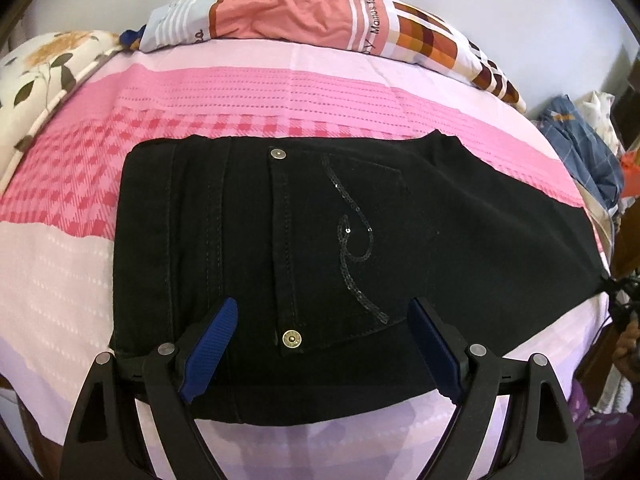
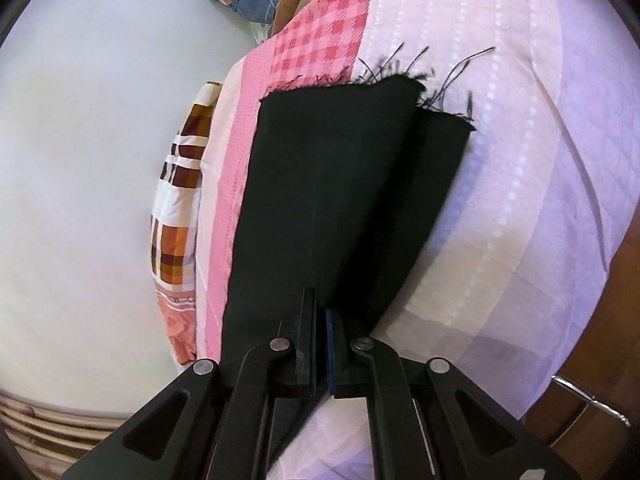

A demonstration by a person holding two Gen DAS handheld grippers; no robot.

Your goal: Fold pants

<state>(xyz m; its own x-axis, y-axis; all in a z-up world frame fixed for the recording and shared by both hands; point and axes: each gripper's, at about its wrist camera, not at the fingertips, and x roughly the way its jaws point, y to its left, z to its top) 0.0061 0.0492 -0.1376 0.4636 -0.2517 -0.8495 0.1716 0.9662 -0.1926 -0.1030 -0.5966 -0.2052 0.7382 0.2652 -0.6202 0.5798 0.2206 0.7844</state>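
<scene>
Item: black pants, laid flat on a bed covered by a pink bedspread woven in plain, dotted and checked bands. Waist end faced the left wrist view, showing a back pocket with a looping sequin motif and two metal rivets, one at its far corner and one at its near corner. The left gripper stood over the near edge of the waist end, its jaws set wide apart, the blue pads on either side of the near rivet; whether the pads touched the cloth could not be told. Leg end appeared in the right wrist view: two leg layers lay one over the other, slightly offset, ending in a frayed hem with loose black threads spread on the bedspread. The right gripper had its jaws brought together, pinching a ridge of the leg cloth between them. Surroundings: a patchwork pillow in salmon, white and orange-brown checks at the far edge of the bed against a pale wall; a floral cushion at the far left; a heap of blue checked cloth beyond the right end. No containers were in view.
</scene>
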